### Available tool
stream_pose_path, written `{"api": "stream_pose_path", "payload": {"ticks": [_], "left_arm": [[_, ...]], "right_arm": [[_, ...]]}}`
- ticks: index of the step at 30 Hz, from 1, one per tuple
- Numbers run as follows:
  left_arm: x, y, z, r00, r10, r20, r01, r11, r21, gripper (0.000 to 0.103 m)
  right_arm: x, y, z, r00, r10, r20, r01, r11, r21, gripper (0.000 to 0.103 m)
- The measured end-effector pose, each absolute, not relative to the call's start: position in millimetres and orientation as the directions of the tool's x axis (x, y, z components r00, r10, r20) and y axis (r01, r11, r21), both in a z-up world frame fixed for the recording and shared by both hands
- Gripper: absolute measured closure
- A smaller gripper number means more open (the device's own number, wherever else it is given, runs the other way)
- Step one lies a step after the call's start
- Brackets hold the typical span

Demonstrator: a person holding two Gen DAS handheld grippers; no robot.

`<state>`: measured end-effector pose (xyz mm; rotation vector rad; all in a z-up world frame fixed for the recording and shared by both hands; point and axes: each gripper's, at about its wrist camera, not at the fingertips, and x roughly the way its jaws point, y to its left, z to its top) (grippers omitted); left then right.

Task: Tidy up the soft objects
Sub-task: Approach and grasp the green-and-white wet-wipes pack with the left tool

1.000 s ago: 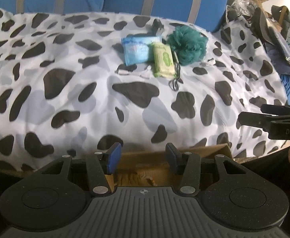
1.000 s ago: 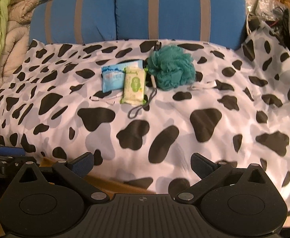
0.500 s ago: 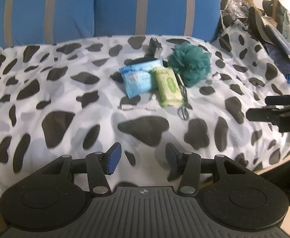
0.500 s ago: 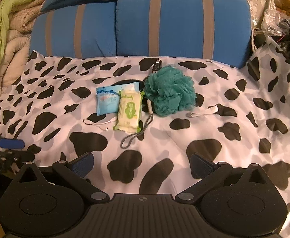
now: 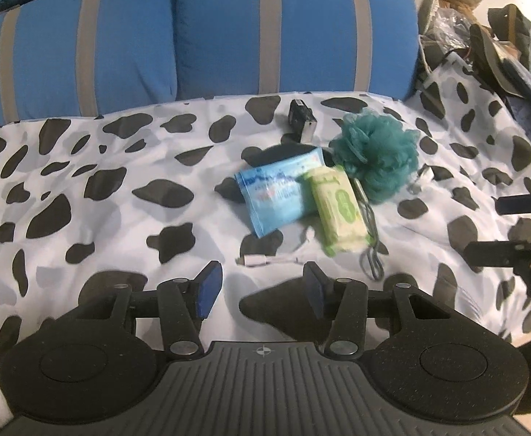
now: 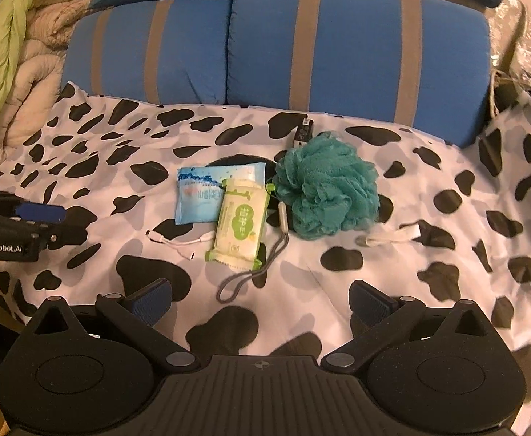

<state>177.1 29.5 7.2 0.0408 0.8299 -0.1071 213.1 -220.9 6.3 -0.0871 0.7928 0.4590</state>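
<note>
On the cow-print cover (image 5: 83, 200) (image 6: 429, 272) lie a blue tissue pack (image 5: 276, 196) (image 6: 201, 196), a pale green wipes pack (image 5: 338, 210) (image 6: 241, 225) overlapping it, and a teal bath pouf (image 5: 378, 160) (image 6: 329, 187) to their right. My left gripper (image 5: 260, 290) hovers open just short of the packs, nothing between its pads. The right gripper (image 6: 260, 299) is open wide and empty, nearer than the wipes pack. Each gripper shows at the edge of the other's view.
A grey lanyard (image 6: 254, 272) and white cables (image 6: 178, 241) (image 6: 389, 238) lie by the packs; a small black device (image 6: 301, 132) sits behind the pouf. Two blue striped cushions (image 6: 356, 47) back the cover. Bedding (image 6: 21, 54) is piled at left, clutter (image 5: 501, 47) at right.
Both grippers have moved forward over the cover toward the packs and pouf, which now look larger and closer. The bed's front edge has dropped out of view. Jaw openings are unchanged.
</note>
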Motion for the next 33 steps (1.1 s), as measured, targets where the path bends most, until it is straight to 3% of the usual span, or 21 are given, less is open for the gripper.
{"api": "stream_pose_path", "payload": {"ticks": [22, 33], "left_arm": [[201, 30, 8, 0.647, -0.111, -0.754, 0.133, 0.991, -0.032, 0.055], [203, 35, 7, 0.616, -0.131, -0.776, 0.114, 0.990, -0.076, 0.055]], "right_arm": [[269, -195, -15, 0.567, 0.360, -0.741, -0.462, 0.883, 0.075, 0.004], [295, -185, -46, 0.533, 0.301, -0.791, -0.452, 0.891, 0.034, 0.030]]}}
